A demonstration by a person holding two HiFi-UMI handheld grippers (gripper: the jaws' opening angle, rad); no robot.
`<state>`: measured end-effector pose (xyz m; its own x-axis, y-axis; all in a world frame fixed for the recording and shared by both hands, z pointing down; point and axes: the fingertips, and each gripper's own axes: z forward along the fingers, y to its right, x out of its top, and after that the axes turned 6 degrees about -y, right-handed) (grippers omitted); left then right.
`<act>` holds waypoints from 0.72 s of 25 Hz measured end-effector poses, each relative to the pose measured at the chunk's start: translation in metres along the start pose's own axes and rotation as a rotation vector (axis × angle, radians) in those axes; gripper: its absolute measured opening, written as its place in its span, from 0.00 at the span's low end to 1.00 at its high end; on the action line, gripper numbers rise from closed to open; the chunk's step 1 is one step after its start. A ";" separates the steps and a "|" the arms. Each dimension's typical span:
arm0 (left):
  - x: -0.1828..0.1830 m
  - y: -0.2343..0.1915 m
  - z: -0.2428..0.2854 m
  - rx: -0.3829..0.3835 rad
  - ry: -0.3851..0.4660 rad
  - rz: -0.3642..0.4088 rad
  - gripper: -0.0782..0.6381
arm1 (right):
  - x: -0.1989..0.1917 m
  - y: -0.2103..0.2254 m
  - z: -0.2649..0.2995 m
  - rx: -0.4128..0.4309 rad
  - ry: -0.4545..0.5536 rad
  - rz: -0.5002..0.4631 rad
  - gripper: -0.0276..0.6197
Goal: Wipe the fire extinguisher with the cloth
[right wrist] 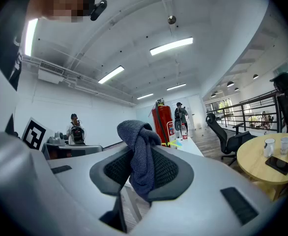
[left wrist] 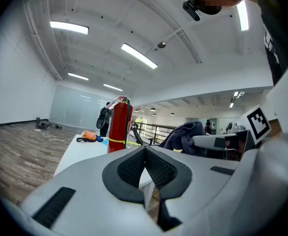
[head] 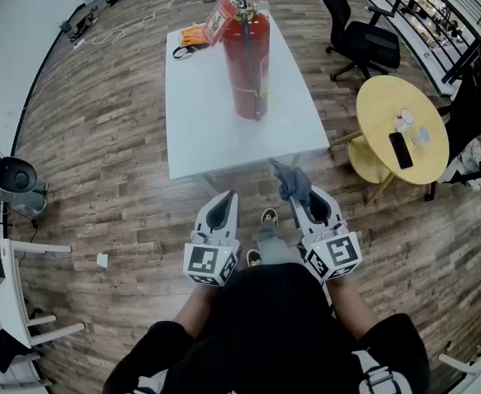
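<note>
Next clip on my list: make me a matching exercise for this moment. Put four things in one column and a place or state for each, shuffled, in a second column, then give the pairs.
Things
1. fire extinguisher
2. cloth
3. phone
4. left hand-held gripper

Places or states
A. lying on the round yellow table
B. jaws together, nothing between them
C. standing upright on the white table
D. clamped in the right hand-held gripper

Pairs: 1-C, 2-D, 3-A, 4-B
</note>
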<state>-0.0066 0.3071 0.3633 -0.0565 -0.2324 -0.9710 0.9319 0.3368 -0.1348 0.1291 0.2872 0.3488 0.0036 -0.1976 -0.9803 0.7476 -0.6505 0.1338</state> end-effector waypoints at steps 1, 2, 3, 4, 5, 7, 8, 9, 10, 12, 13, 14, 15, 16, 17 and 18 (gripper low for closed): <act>-0.002 -0.001 -0.003 0.005 -0.004 -0.004 0.14 | 0.000 -0.002 0.000 0.001 -0.004 0.003 0.20; -0.003 -0.002 -0.006 0.010 -0.007 -0.009 0.14 | -0.001 -0.005 -0.001 0.003 -0.008 0.005 0.20; -0.004 -0.003 -0.008 0.016 -0.011 -0.013 0.14 | -0.001 -0.007 0.000 0.007 -0.010 0.006 0.20; -0.006 -0.005 -0.010 0.023 -0.014 -0.017 0.14 | -0.002 -0.009 0.001 0.012 -0.012 0.007 0.20; -0.007 -0.006 -0.011 0.028 -0.015 -0.021 0.14 | -0.002 -0.010 0.001 0.018 -0.013 0.007 0.20; -0.007 -0.008 -0.011 0.034 -0.016 -0.025 0.14 | -0.003 -0.010 0.002 0.020 -0.018 0.007 0.20; -0.007 -0.009 -0.010 0.035 -0.016 -0.026 0.14 | -0.002 -0.010 0.003 0.018 -0.021 0.007 0.20; -0.007 -0.009 -0.009 0.034 -0.017 -0.026 0.14 | -0.002 -0.010 0.003 0.014 -0.023 0.007 0.20; -0.006 -0.010 -0.007 0.031 -0.018 -0.025 0.14 | -0.002 -0.008 0.004 0.011 -0.026 0.009 0.20; -0.002 -0.012 -0.002 0.025 -0.016 -0.023 0.14 | -0.001 -0.004 0.007 0.000 -0.028 0.015 0.20; 0.000 -0.013 0.002 0.022 -0.015 -0.021 0.14 | 0.000 0.000 0.009 -0.005 -0.027 0.019 0.20; 0.002 -0.014 0.006 0.020 -0.014 -0.019 0.14 | 0.002 0.003 0.013 -0.007 -0.023 0.023 0.20; 0.004 -0.017 0.011 0.018 -0.014 -0.017 0.14 | 0.004 0.007 0.016 -0.007 -0.018 0.027 0.20; 0.005 -0.020 0.015 0.019 -0.014 -0.016 0.14 | 0.007 0.011 0.021 -0.004 -0.011 0.031 0.20; 0.007 -0.023 0.021 0.020 -0.016 -0.017 0.14 | 0.010 0.016 0.026 -0.002 -0.002 0.033 0.20; 0.008 -0.028 0.027 0.023 -0.018 -0.017 0.14 | 0.014 0.021 0.033 -0.001 0.006 0.032 0.20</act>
<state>-0.0237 0.2716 0.3650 -0.0667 -0.2542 -0.9649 0.9388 0.3115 -0.1470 0.1226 0.2470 0.3431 0.0316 -0.2137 -0.9764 0.7475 -0.6435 0.1650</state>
